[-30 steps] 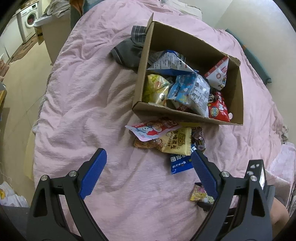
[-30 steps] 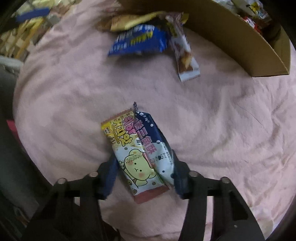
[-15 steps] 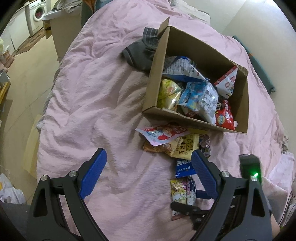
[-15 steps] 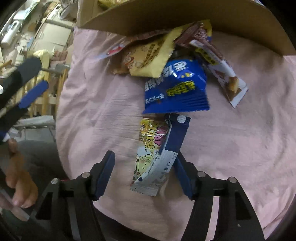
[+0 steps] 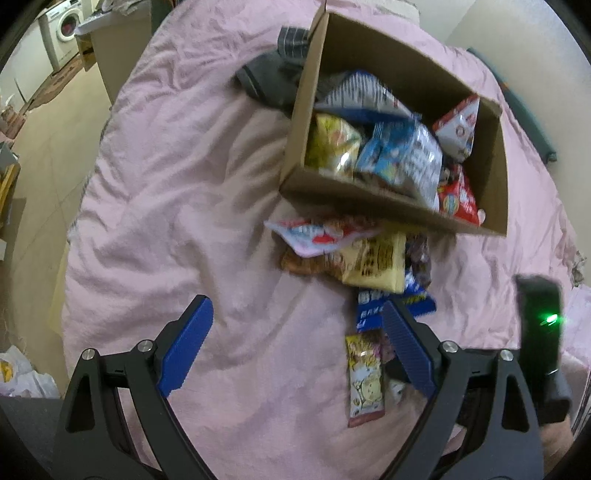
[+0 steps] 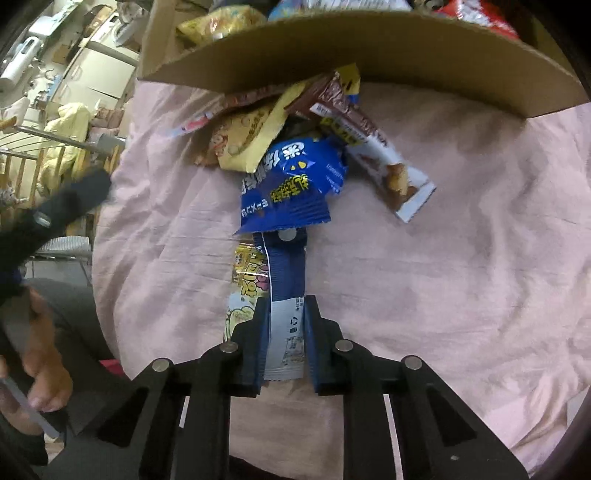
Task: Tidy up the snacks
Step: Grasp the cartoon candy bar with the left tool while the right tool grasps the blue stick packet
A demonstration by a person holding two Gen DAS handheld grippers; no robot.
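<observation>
A pink bedspread (image 5: 177,192) covers the whole work surface, creased and rumpled. Beyond its far left edge the left wrist view shows pale floor and a washing machine (image 5: 61,31); the right wrist view shows wooden rails (image 6: 22,162) off to the left. On the bedspread sits an open cardboard box (image 5: 495,162) packed with snack bags, with a dark grey garment (image 5: 266,81) bunched against its far left corner. Just in front of the box's near wall lies a loose pile of snacks (image 6: 258,136), a blue bag (image 6: 288,188) nearest of them.

The left gripper (image 5: 295,350) hangs above bare bedspread with its blue fingers spread wide and nothing between them. The right gripper (image 6: 286,336) has its fingers squeezed onto the white end of a navy wrapper (image 6: 286,273); a yellow bear-print packet (image 6: 240,295) lies along the wrapper's left side, and I cannot tell whether it is pinched too. Both packets point toward the blue bag, the navy one's far tip touching it.

Compared with half a second ago, the right gripper has narrowed from a loose straddle to a firm pinch, and the box fills more of both views.
</observation>
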